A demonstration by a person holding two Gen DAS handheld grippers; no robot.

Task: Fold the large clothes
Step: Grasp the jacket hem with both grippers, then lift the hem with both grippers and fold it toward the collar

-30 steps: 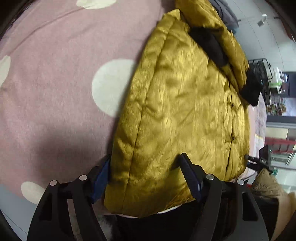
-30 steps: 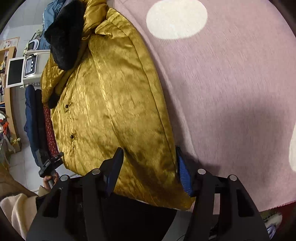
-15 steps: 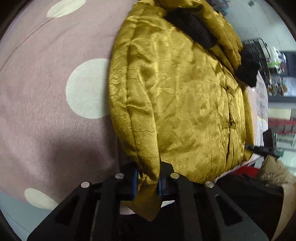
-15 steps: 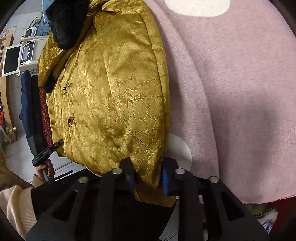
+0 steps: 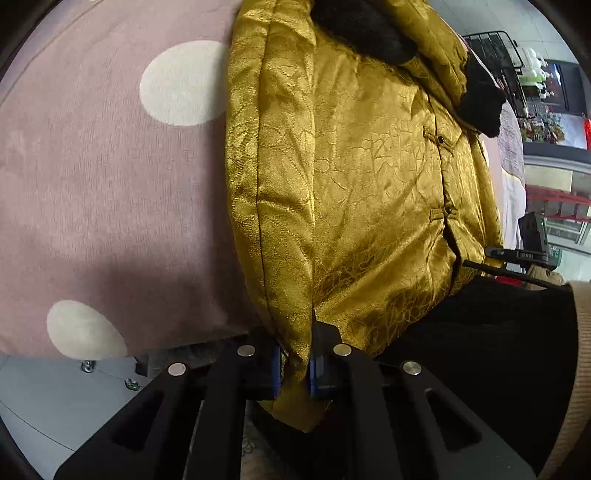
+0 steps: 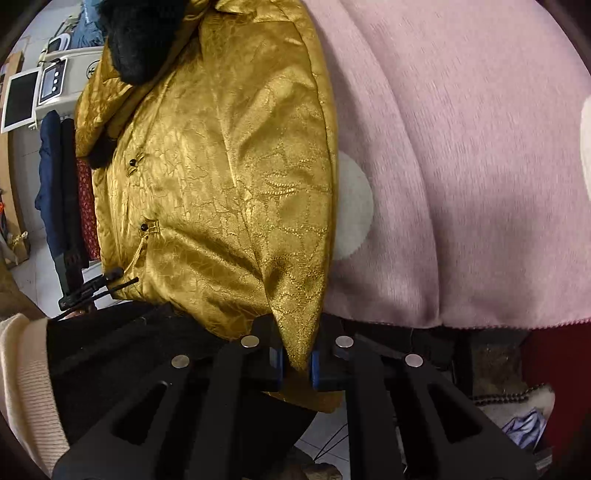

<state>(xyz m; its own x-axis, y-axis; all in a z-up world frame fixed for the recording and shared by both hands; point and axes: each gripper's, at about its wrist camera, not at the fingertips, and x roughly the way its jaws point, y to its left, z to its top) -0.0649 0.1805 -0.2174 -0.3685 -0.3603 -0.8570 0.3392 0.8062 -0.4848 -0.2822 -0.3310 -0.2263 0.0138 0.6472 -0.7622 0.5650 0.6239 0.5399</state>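
Two grips on one garment. Left gripper (image 5: 293,373): blue pads pinched tight on the near-left hem corner of the shiny gold brocade padded jacket (image 5: 362,177). Jacket lies front-up, black fur collar (image 5: 365,33) at the far end, on a pink blanket with cream dots (image 5: 110,166). Right gripper (image 6: 297,363): jaws likewise clamped on the near-right hem corner of the jacket (image 6: 221,177).

Step in hand, by my reading: hem seized, ready for the bottom-to-collar fold. Next move calls for lifting both corners together, level, carrying them toward the collar without dragging the blanket.
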